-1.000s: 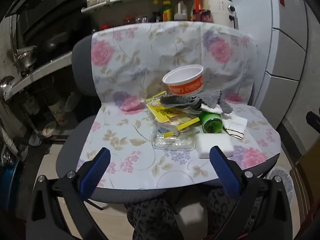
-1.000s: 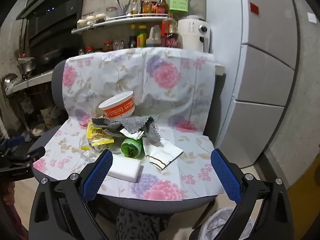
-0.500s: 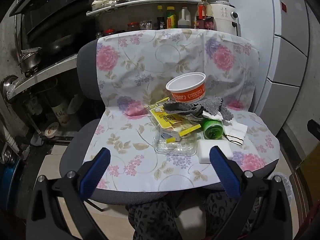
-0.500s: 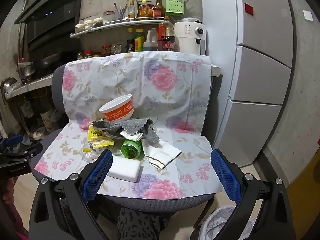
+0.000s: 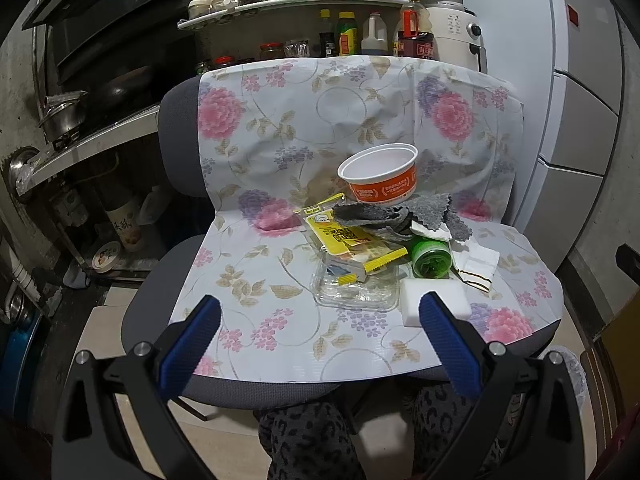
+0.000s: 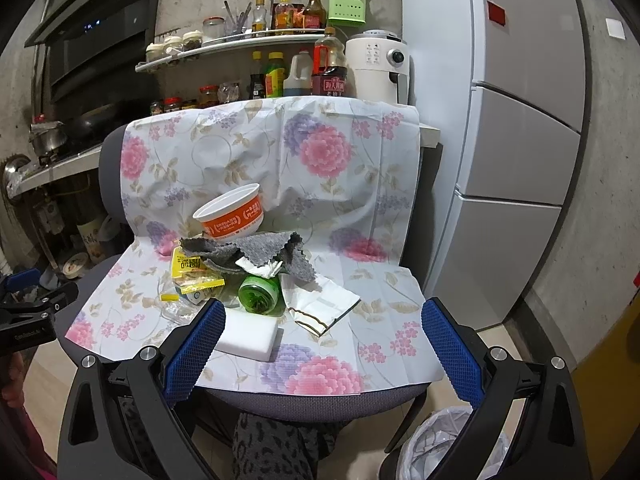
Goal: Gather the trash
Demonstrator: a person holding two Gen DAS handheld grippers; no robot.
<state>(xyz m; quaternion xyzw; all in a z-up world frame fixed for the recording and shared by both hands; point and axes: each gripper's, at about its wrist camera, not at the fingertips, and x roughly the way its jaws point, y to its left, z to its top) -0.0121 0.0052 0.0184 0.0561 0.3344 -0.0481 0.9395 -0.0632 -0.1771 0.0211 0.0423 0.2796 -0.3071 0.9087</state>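
A pile of trash lies on a chair seat covered by a floral sheet (image 5: 256,292): an orange-and-white paper bowl (image 5: 380,180) (image 6: 232,214), a grey cloth (image 5: 400,212) (image 6: 264,252), yellow wrappers (image 5: 348,240) (image 6: 192,268), a clear plastic tray (image 5: 352,288), a green bottle (image 5: 430,258) (image 6: 259,294), white napkins (image 5: 476,264) (image 6: 320,304) and a white sponge block (image 5: 440,306) (image 6: 248,334). My left gripper (image 5: 320,344) is open and empty before the seat's front edge. My right gripper (image 6: 320,344) is open and empty, also short of the seat.
A lined trash bin (image 6: 448,444) stands on the floor at the lower right, below the seat. A fridge (image 6: 520,140) is to the right. Shelves with bottles (image 6: 288,60) and a stove counter (image 5: 92,128) lie behind and left. The left gripper's body (image 6: 28,320) shows at the right view's left edge.
Both grippers have drawn back and risen a little from the chair; the pile looks smaller and more shelf shows. Nothing on the seat has moved.
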